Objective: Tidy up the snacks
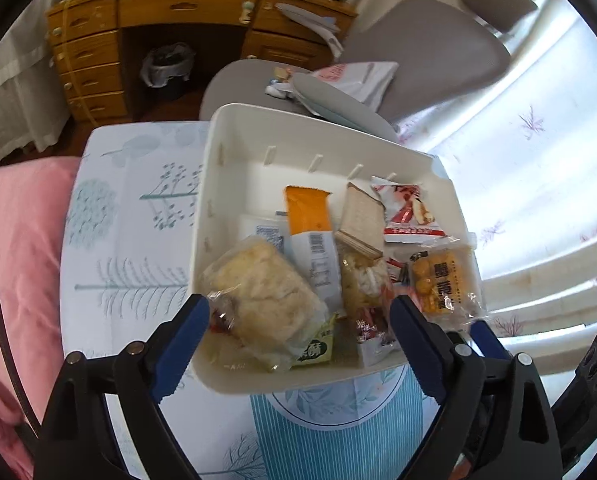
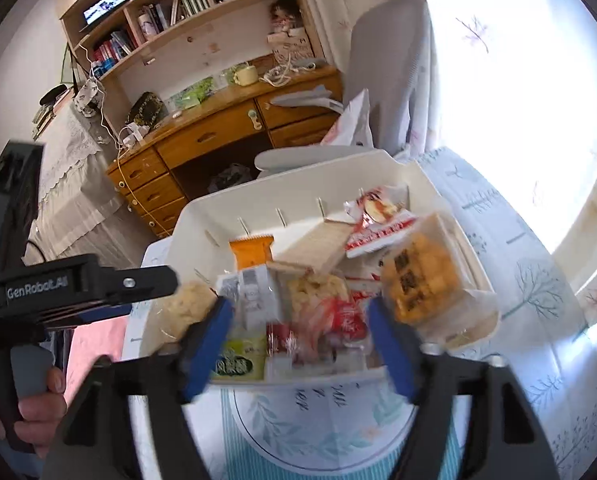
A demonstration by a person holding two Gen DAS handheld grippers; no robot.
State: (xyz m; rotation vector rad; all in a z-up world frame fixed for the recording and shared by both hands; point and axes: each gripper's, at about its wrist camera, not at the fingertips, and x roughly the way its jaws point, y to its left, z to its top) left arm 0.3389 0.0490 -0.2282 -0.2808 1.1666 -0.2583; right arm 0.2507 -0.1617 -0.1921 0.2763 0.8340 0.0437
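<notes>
A white bin [image 1: 234,136] sits on the tree-print tablecloth [image 1: 130,240], filled with wrapped snacks: pale bun [image 1: 258,284], orange packet [image 1: 307,208], yellow-ball packet [image 1: 438,280]. Both the left gripper [image 1: 298,328] and right gripper [image 2: 298,340] hover spread wide at its near edge, gripping nothing.

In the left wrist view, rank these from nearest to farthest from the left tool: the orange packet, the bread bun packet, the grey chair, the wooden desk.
1. Bread bun packet, in the white bin's near corner, between the left tool's fingers.
2. Orange packet, mid-bin, leaning toward the far wall.
3. Grey chair, behind the bin, right.
4. Wooden desk, far back, left.
</notes>
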